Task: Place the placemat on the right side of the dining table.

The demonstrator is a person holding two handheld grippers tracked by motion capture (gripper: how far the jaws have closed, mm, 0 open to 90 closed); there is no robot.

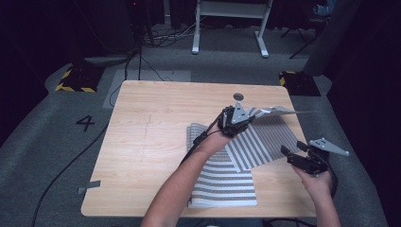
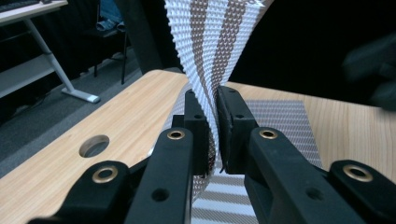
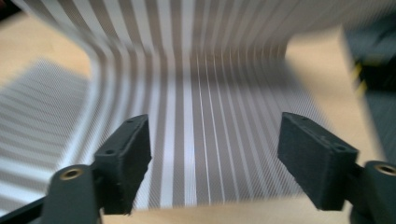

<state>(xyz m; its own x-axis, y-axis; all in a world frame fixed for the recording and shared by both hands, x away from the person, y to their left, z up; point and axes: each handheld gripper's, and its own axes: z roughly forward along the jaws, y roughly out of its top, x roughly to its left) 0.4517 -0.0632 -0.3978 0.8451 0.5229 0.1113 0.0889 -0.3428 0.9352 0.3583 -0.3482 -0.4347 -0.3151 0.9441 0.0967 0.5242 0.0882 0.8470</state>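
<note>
Left claw (image 2: pixel 212 133) clamped on a fold of the striped cloth (image 1: pixel 227 175), lifting one flap up and toward the far right. Right claw (image 1: pixel 302 156) spread wide, gripping nothing, just off the cloth's right edge near the counter (image 1: pixel 146 142) side. Cloth spread over the counter's near right half, partly raised. Probably mid-fold or mid-unfold. Best done by keeping the lifted edge taut, bringing the free claw onto the opposite corner, and laying the flap down square without dragging the lower layer.
</note>
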